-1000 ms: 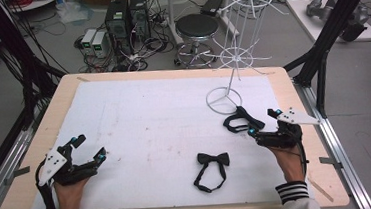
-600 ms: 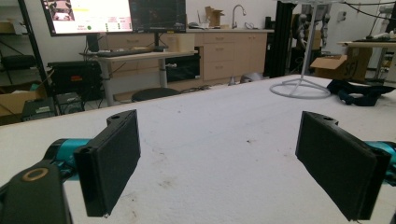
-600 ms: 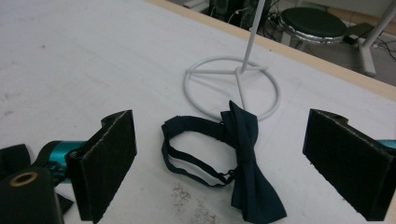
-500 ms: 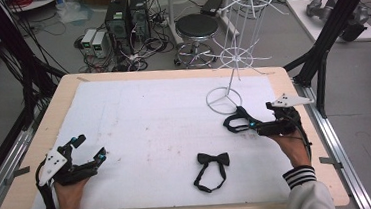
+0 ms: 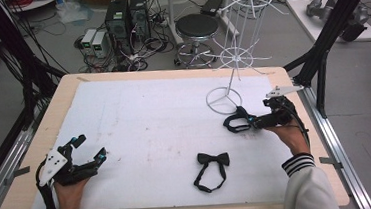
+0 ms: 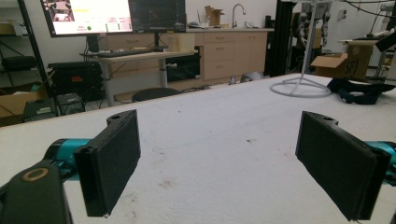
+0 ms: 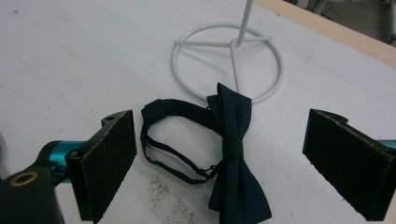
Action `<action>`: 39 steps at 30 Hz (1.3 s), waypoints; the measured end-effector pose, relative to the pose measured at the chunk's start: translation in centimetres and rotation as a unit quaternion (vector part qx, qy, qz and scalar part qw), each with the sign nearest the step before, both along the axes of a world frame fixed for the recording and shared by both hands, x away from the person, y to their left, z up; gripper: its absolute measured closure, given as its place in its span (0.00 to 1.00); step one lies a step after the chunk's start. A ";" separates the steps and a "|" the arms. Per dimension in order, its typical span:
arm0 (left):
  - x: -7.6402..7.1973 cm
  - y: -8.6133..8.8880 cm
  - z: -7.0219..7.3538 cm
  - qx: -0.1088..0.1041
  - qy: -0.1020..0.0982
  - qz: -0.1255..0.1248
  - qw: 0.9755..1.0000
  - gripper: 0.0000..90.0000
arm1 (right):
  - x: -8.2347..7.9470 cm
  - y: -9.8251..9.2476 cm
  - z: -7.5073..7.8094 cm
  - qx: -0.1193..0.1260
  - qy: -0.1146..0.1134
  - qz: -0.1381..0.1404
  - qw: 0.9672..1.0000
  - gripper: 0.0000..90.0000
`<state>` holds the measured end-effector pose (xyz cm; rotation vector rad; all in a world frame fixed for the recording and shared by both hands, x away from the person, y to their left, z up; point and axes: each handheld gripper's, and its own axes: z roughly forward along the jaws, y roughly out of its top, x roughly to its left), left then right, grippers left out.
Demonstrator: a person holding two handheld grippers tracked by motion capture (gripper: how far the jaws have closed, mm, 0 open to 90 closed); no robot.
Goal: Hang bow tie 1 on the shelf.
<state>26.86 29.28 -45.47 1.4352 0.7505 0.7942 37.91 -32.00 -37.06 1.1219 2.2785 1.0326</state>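
Note:
A dark navy bow tie (image 7: pixel 233 140) with its strap loop lies flat on the white mat, just in front of the white wire stand's ring base (image 7: pixel 229 60). My right gripper (image 7: pixel 224 163) is open, one pad on each side of this tie, touching nothing. From above, the right gripper (image 5: pixel 245 120) points left at the navy tie (image 5: pixel 231 123) beside the stand (image 5: pixel 223 100). A second, black bow tie (image 5: pixel 211 167) lies near the front middle. My left gripper (image 5: pixel 89 146) rests open at the front left, empty; its pads (image 6: pixel 112 163) frame bare mat.
The white mat (image 5: pixel 149 117) covers most of the wooden table (image 5: pixel 27 162). The stand's pole and spoked tiers (image 5: pixel 240 55) rise at the back right. A black frame post (image 5: pixel 321 68) stands off the right edge. A stool and computers sit beyond the far edge.
My right hand has moved away from the person and turned left, bringing its open jaws around the navy bow tie. The left gripper and the black tie have stayed put.

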 end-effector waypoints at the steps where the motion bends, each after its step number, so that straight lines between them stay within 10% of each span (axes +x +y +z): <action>1: 0.0 0.0 0.0 0.000 0.000 0.000 1.000 0.16 | 0.1 0.0 0.0 -0.004 0.002 -0.001 1.000 0.10; 39: 0.0 0.0 0.0 -0.001 0.002 0.000 1.000 0.16 | 4.0 1.6 -3.5 -0.105 0.087 -0.022 0.990 0.18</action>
